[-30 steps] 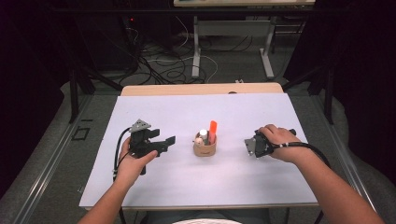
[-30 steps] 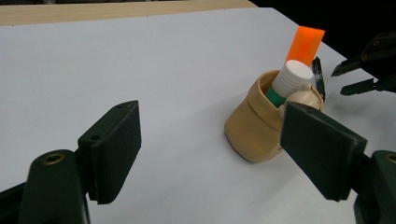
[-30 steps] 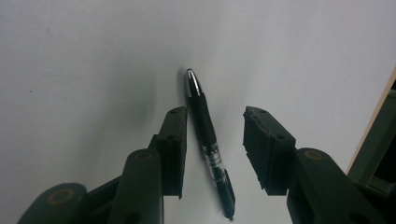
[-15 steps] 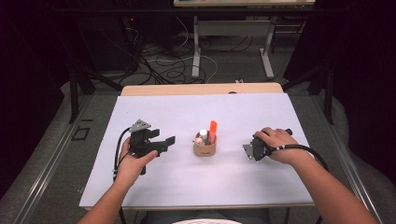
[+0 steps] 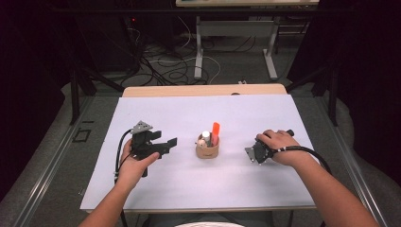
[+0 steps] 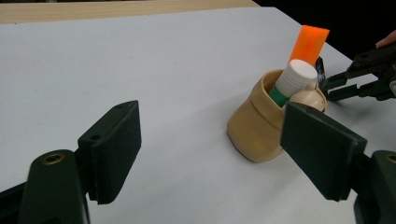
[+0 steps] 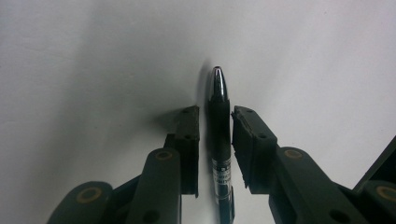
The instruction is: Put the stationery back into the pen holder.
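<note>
Right hand-held gripper [image 7: 215,116] points down at the bench [image 5: 189,118], to the right of the tan holder cup [image 5: 207,150]; its jaws have just been closing and now stand narrowly either side of a black pen [image 7: 219,140] that lies flat on the white surface. A thin gap shows on each side of the barrel, so the pads do not yet press on it: near-closed, not gripping. The pen's chrome tip points away from the jaws, its barrel running back between them. Compared with a second ago, the right hand [image 5: 276,146] sits lower and a little nearer the person, settled over the pen. Judgement: the pick is at the pinch stage; a little more closure should seat the pads on the barrel, after which the pen can be lifted toward the cup. Risk: the round barrel may roll or slip out as the pads meet it. Left hand-held gripper [image 5: 156,144] rests left of the cup, jaws wide apart and empty, aimed at it, unmoved from a second ago. The cup stands mid-bench and holds an orange marker [image 6: 310,44], a white-capped green tube [image 6: 292,79] and a pale rounded item I cannot identify.
</note>
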The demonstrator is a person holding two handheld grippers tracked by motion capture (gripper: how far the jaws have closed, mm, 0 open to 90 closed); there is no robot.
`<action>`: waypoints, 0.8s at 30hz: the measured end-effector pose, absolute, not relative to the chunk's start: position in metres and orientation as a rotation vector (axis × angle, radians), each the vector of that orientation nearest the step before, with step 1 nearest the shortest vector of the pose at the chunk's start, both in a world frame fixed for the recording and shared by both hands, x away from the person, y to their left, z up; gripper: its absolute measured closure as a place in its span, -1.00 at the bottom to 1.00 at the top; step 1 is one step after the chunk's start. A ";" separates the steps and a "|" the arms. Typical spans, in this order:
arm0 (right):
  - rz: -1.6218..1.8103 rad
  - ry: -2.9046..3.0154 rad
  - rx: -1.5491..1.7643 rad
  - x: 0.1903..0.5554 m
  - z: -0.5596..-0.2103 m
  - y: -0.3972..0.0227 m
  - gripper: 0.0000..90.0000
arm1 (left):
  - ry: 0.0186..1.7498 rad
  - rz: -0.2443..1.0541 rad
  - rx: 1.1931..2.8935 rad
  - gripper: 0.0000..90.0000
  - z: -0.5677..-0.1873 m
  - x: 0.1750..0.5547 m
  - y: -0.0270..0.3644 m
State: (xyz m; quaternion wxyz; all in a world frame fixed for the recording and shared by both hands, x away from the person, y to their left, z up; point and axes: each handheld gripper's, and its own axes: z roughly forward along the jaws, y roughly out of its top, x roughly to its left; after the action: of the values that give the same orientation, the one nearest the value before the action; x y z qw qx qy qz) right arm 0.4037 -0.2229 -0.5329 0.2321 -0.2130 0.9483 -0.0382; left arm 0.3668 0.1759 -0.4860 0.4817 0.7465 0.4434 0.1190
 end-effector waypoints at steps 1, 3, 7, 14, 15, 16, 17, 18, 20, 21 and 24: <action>-0.099 2.604 -0.588 0.404 -0.533 -0.223 0.59 | 1.081 0.291 1.822 -0.53 -0.486 0.367 0.176; -0.109 2.612 -0.579 0.404 -0.533 -0.222 0.61 | 1.077 0.289 1.827 -0.53 -0.486 0.367 0.176; -0.120 2.610 -0.596 0.406 -0.533 -0.221 0.71 | 1.077 0.288 1.829 -0.53 -0.486 0.367 0.176; -0.147 2.594 -0.650 0.406 -0.534 -0.219 0.77 | 1.084 0.290 1.826 -0.53 -0.486 0.367 0.176; -0.151 2.591 -0.651 0.406 -0.534 -0.219 0.78 | 1.084 0.291 1.826 -0.53 -0.486 0.367 0.176; -0.152 2.590 -0.659 0.406 -0.534 -0.219 0.78 | 1.086 0.290 1.825 -0.53 -0.486 0.367 0.176; -0.150 2.584 -0.662 0.405 -0.534 -0.219 0.78 | 1.086 0.290 1.825 -0.53 -0.487 0.367 0.176; -0.151 2.581 -0.663 0.405 -0.535 -0.219 0.78 | 1.088 0.287 1.822 -0.53 -0.487 0.367 0.175; -0.158 2.582 -0.671 0.405 -0.535 -0.219 0.78 | 1.085 0.284 1.826 -0.53 -0.487 0.367 0.175; -0.159 2.582 -0.671 0.405 -0.535 -0.219 0.78 | 1.083 0.285 1.828 -0.53 -0.487 0.367 0.175; -0.161 2.582 -0.672 0.405 -0.535 -0.219 0.78 | 1.084 0.287 1.830 -0.53 -0.486 0.367 0.175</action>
State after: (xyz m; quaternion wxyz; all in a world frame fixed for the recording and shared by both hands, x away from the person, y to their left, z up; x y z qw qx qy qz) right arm 0.4048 -0.2187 -0.5348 0.2324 -0.2447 0.9395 -0.0586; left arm 0.3674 0.1753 -0.4864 0.4774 0.7493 0.4437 0.1175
